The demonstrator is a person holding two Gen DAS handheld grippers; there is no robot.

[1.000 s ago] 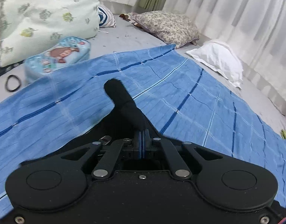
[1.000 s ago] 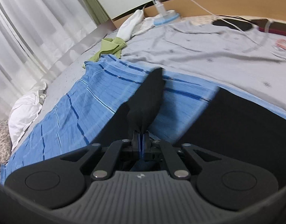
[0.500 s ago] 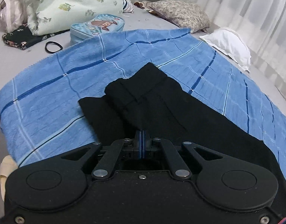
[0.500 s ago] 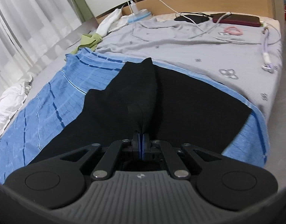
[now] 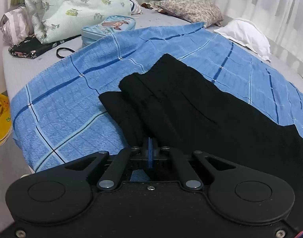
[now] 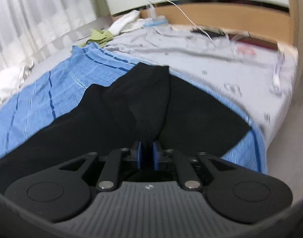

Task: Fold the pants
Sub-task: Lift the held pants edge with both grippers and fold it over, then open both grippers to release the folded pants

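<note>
Black pants (image 5: pixel 181 103) lie on a blue checked blanket (image 5: pixel 76 91) spread over the bed. In the left wrist view my left gripper (image 5: pixel 150 150) is shut on the near edge of the pants, its blue pads pressed together on the cloth. In the right wrist view the pants (image 6: pixel 115 111) also spread over the blanket (image 6: pixel 38 107), one fold running away from my right gripper (image 6: pixel 146 154). Its blue pads (image 6: pixel 139 154) stand a small gap apart with black cloth between them. That view is blurred.
A floral pillow (image 5: pixel 76 10), a blue pouch (image 5: pixel 108 29), a black hair band (image 5: pixel 64 51) and a white pillow (image 5: pixel 246 35) lie beyond the blanket. White curtains (image 6: pixel 42 15) hang on the far side. A wooden headboard (image 6: pixel 220 17), cables and a green cloth (image 6: pixel 100 35) lie past the grey sheet.
Both grippers have drawn back and lowered the pants onto the blanket. The right gripper's pads, pressed together before, now stand slightly apart. The left stays clamped.
</note>
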